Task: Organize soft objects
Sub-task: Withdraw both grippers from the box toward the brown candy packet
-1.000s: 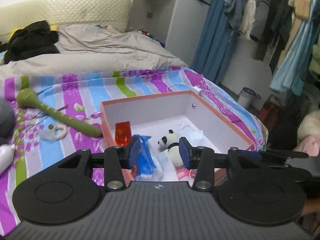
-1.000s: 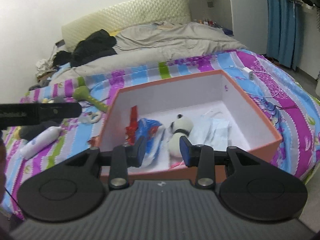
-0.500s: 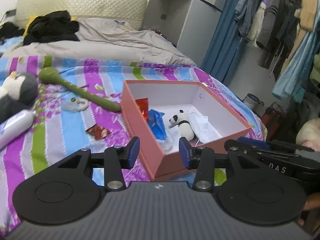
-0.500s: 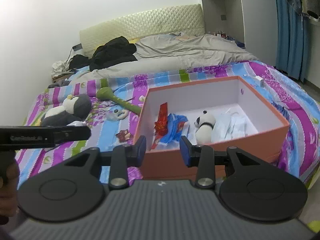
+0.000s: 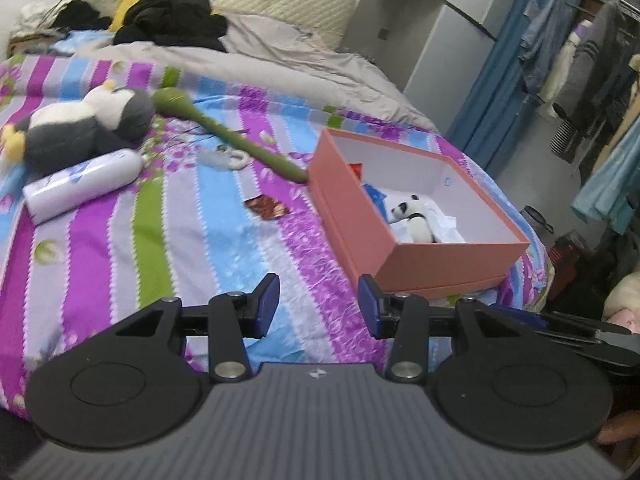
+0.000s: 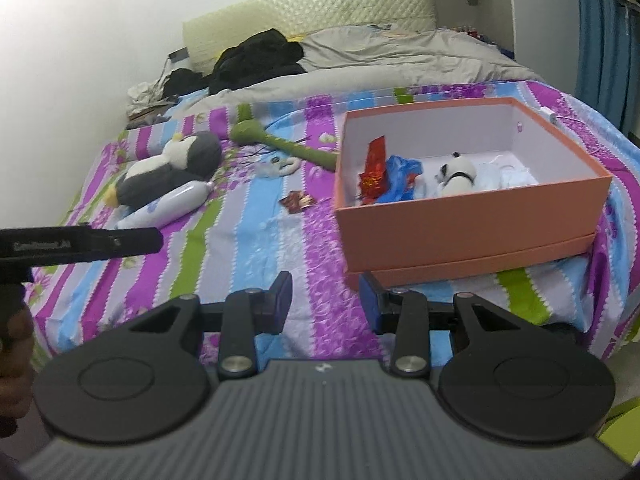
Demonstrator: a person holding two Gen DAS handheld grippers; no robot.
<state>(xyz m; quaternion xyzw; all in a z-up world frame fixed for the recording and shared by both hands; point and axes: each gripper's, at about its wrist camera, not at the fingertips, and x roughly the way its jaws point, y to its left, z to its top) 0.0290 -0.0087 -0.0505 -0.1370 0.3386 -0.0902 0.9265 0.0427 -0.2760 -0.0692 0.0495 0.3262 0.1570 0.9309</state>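
left gripper (image 5: 318, 305) angled down over the bed, blue-padded fingers (image 5: 267, 300) apart with nothing between them; right gripper (image 6: 325, 303) same pose, fingers (image 6: 281, 300) parted and empty, gap a bit narrower. Left one's body shows at the left edge of the right view with a hand (image 6: 14, 364) on its grip

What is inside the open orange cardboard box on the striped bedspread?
Inside the orange cardboard box lie a small panda plush, a shiny red packet, a crumpled blue plastic bag and white wrapped items. The near wall hides the floor closest to the camera.
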